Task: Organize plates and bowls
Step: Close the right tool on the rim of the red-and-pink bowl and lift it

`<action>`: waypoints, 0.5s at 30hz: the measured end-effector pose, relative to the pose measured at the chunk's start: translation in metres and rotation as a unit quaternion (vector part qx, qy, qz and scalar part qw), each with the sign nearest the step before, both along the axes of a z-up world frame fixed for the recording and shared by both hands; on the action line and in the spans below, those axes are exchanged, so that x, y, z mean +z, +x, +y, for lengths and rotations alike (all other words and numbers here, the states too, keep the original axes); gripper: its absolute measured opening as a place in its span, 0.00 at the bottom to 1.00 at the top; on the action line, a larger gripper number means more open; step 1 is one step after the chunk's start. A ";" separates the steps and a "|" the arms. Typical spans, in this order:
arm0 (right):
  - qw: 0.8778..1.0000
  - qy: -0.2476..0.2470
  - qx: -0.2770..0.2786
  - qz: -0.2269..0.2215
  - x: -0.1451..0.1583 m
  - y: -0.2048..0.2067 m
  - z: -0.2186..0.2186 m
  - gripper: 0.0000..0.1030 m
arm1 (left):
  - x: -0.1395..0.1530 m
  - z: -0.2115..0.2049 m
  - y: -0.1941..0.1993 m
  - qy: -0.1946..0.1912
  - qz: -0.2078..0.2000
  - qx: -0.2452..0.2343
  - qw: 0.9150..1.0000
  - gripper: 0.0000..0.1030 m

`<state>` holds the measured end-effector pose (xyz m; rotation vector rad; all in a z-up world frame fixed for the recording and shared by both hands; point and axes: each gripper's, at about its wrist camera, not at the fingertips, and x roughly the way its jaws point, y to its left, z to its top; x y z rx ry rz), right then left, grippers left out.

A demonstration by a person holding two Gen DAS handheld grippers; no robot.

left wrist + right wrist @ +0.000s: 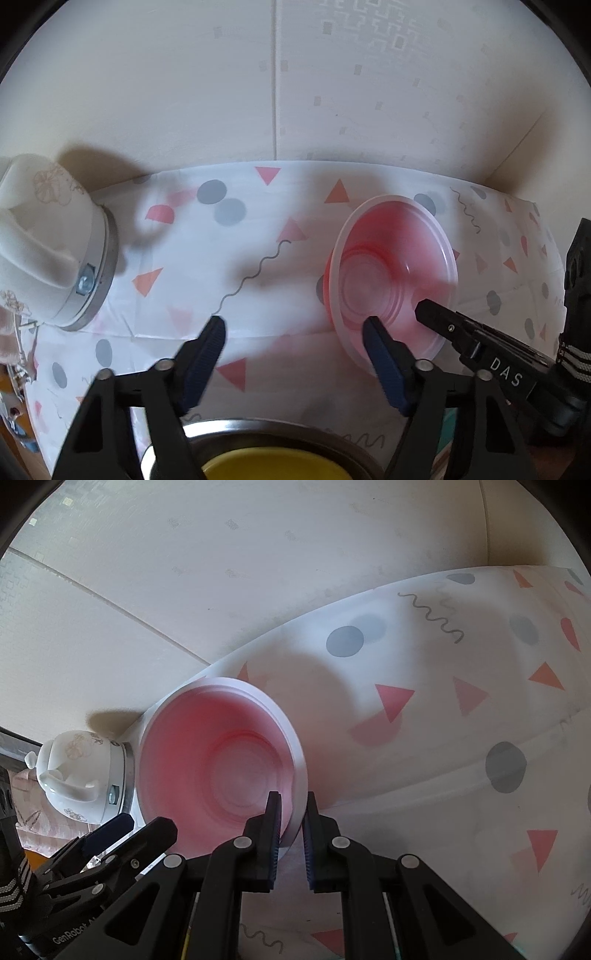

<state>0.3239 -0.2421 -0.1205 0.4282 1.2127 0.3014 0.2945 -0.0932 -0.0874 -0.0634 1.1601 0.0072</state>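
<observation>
A translucent pink bowl (221, 760) hangs tilted over the patterned tablecloth (424, 738). My right gripper (291, 800) is shut on its near rim, one finger inside the bowl and one outside. In the left wrist view the same pink bowl (391, 269) sits right of centre, with the right gripper (424, 308) pinching its lower right edge. My left gripper (293, 328) stands open with only cloth between its fingers. Its right finger (376, 343) overlaps the bowl's lower left rim; I cannot tell whether it touches.
A white flowered kettle (48, 240) on a metal base stands at the left by the wall. A metal dish (258, 428) holding a yellow plate (273, 465) lies just under my left gripper. The cloth-covered table (240, 229) runs back to a cream wall.
</observation>
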 end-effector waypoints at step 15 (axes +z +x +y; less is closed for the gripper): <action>1.000 -0.001 0.004 0.000 0.001 0.000 0.004 0.11 | -0.006 -0.012 0.008 0.006 0.017 -0.040 0.999 0.20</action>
